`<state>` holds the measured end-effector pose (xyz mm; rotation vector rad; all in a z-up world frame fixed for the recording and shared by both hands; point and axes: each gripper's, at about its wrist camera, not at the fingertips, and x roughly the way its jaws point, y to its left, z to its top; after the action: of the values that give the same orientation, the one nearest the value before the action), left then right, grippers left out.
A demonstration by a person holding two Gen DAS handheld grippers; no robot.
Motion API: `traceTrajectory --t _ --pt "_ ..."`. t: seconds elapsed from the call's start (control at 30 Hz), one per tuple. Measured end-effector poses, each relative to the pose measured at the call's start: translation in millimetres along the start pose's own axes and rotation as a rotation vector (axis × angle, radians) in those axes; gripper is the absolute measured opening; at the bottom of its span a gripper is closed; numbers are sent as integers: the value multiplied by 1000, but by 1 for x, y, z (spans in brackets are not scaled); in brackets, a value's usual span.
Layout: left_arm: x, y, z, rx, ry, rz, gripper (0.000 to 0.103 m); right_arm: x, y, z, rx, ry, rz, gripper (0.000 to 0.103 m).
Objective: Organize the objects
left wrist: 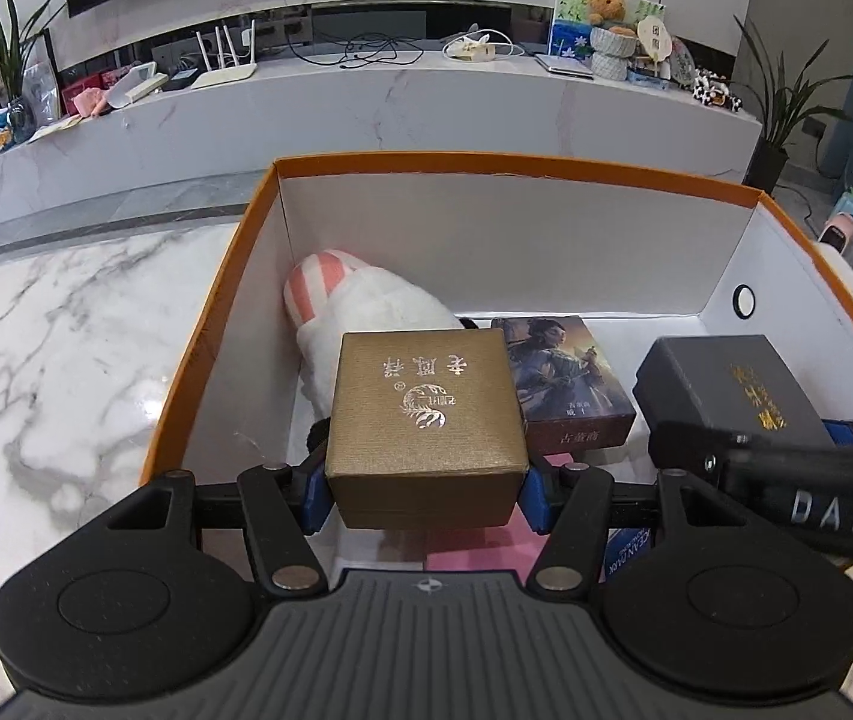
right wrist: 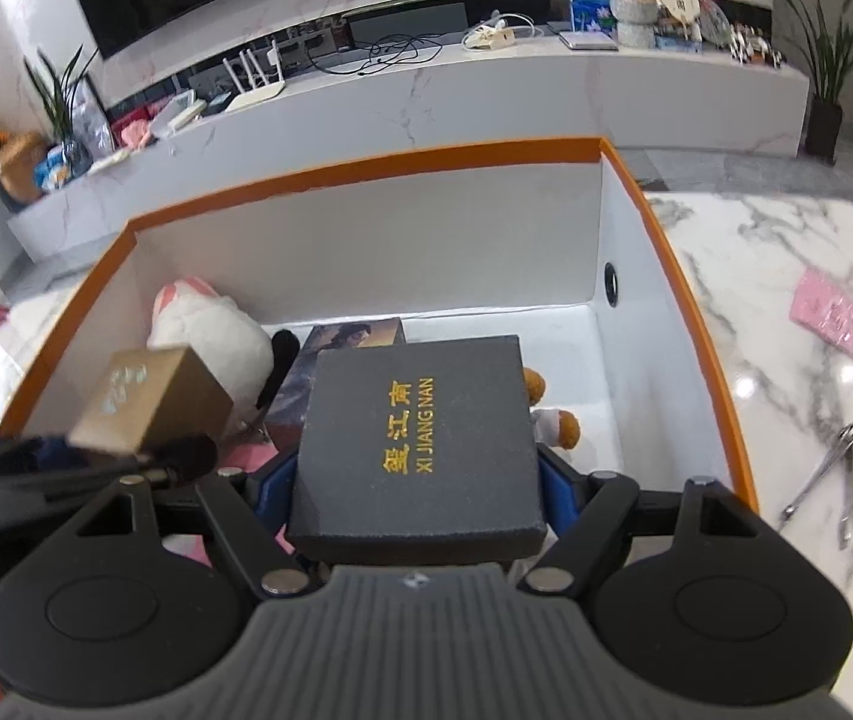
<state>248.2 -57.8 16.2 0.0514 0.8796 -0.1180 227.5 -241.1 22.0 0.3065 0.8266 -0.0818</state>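
My left gripper (left wrist: 426, 495) is shut on a gold box (left wrist: 426, 414) and holds it above the near part of an orange-rimmed white storage box (left wrist: 504, 165). My right gripper (right wrist: 417, 495) is shut on a black box with gold "XI JIANG NAN" lettering (right wrist: 420, 444), held over the same storage box (right wrist: 366, 165). The black box also shows at the right of the left wrist view (left wrist: 726, 384); the gold box shows at the left of the right wrist view (right wrist: 156, 399). Inside lie a white plush with pink stripes (left wrist: 360, 300), a picture card box (left wrist: 564, 381) and a small brown bear (right wrist: 552, 414).
The storage box stands on a marble table (left wrist: 66, 330). To its right lie a pink packet (right wrist: 834, 312) and metal tongs (right wrist: 828, 468). A marble TV console (left wrist: 366, 102) with clutter stands behind.
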Motion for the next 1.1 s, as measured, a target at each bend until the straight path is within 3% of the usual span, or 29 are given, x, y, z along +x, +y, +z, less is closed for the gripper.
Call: traceTrajectory --t 0.17,0.33,0.53,0.7,1.1 --pt "2 -2 3 -12 10 -10 68 9 0 13 2 -1 9 78" --pt "10 -20 1 62 50 10 68 13 5 13 -8 12 3 78" --pt "12 -20 1 38 79 18 68 13 3 13 0 25 8 79" --pt "13 -5 2 -36 136 -19 68 13 0 14 -11 68 -3 79" --pt "12 -4 2 -38 144 -15 68 19 -1 11 -6 96 -26 78"
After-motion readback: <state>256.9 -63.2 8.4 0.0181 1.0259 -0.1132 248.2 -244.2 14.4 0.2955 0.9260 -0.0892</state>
